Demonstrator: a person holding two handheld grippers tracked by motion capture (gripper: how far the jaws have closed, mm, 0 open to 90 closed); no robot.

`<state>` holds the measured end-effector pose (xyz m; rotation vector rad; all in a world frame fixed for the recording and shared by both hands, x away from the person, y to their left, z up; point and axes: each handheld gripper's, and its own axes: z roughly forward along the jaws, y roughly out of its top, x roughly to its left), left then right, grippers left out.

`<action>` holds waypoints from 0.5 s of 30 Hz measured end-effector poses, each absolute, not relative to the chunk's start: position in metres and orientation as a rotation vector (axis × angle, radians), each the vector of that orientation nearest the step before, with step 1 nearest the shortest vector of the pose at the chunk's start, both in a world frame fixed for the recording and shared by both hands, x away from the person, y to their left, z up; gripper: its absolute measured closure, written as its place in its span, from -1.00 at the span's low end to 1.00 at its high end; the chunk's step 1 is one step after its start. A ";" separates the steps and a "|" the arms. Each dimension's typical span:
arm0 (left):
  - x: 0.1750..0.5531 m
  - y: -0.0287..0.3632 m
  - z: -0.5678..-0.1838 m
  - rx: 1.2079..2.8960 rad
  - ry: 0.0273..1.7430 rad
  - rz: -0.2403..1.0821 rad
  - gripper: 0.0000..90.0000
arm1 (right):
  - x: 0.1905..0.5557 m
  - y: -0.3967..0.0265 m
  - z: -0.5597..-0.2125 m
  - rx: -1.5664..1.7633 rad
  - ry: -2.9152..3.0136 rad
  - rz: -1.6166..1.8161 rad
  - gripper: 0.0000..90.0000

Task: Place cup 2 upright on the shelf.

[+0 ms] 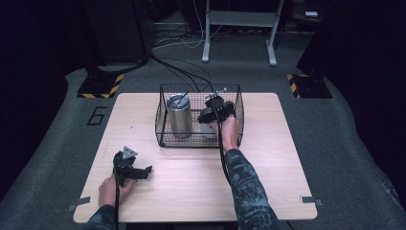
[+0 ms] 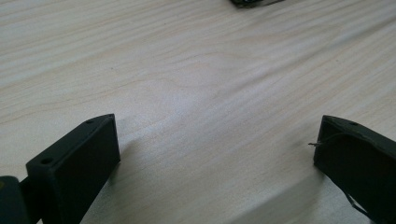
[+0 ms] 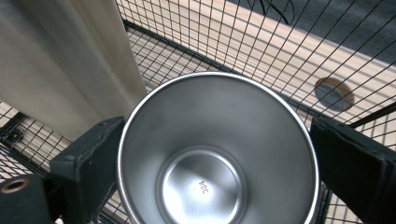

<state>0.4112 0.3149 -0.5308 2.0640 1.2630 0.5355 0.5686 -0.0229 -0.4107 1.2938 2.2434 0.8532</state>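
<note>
Right gripper (image 1: 214, 111) is down inside the wire basket (image 1: 165, 115) at the far middle of the desk (image 1: 191, 182), fingers (image 3: 88, 158) set wide on either side of an upright steel cup (image 3: 217, 154). Left one touches the rim, right one looks just at it; firm grip can't be told. Tall steel tumbler (image 1: 179, 115) stands beside the cup in the basket's left half. Left gripper (image 1: 136, 172) rests near the desk's front left, fingers (image 2: 79, 158) wide, nothing between them.
</note>
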 end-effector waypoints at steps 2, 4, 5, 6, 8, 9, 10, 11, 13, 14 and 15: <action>0.411 0.315 -0.531 2.064 1.263 0.535 -1.00 | 0.568 -0.022 -0.412 1.305 2.242 0.847 -0.87; 0.411 0.315 -0.531 2.067 1.260 0.537 -1.00 | 0.569 -0.021 -0.415 1.307 2.244 0.841 -0.87; 0.411 0.315 -0.531 2.065 1.263 0.536 -1.00 | 0.569 -0.021 -0.416 1.299 2.249 0.844 -0.87; 0.411 0.315 -0.531 2.064 1.263 0.535 -1.00 | 0.569 -0.020 -0.416 1.306 2.248 0.837 -0.88; 0.411 0.315 -0.531 2.065 1.263 0.535 -1.00 | 0.569 -0.019 -0.418 1.293 2.248 0.825 -0.88; 0.411 0.315 -0.531 2.065 1.263 0.535 -1.00 | 0.569 -0.019 -0.419 1.298 2.249 0.822 -0.88; 0.411 0.315 -0.531 2.067 1.260 0.536 -1.00 | 0.569 -0.018 -0.420 1.302 2.247 0.818 -0.88; 0.411 0.315 -0.531 2.065 1.263 0.535 -1.00 | 0.569 -0.019 -0.420 1.305 2.240 0.826 -0.88; 0.411 0.315 -0.531 2.067 1.261 0.536 -1.00 | 0.568 -0.019 -0.420 1.319 2.237 0.823 -0.88; 0.411 0.315 -0.531 2.067 1.260 0.536 -1.00 | 0.569 -0.020 -0.420 1.311 2.241 0.821 -0.88; 0.411 0.315 -0.531 2.067 1.260 0.536 -1.00 | 0.569 -0.020 -0.421 1.316 2.234 0.827 -0.88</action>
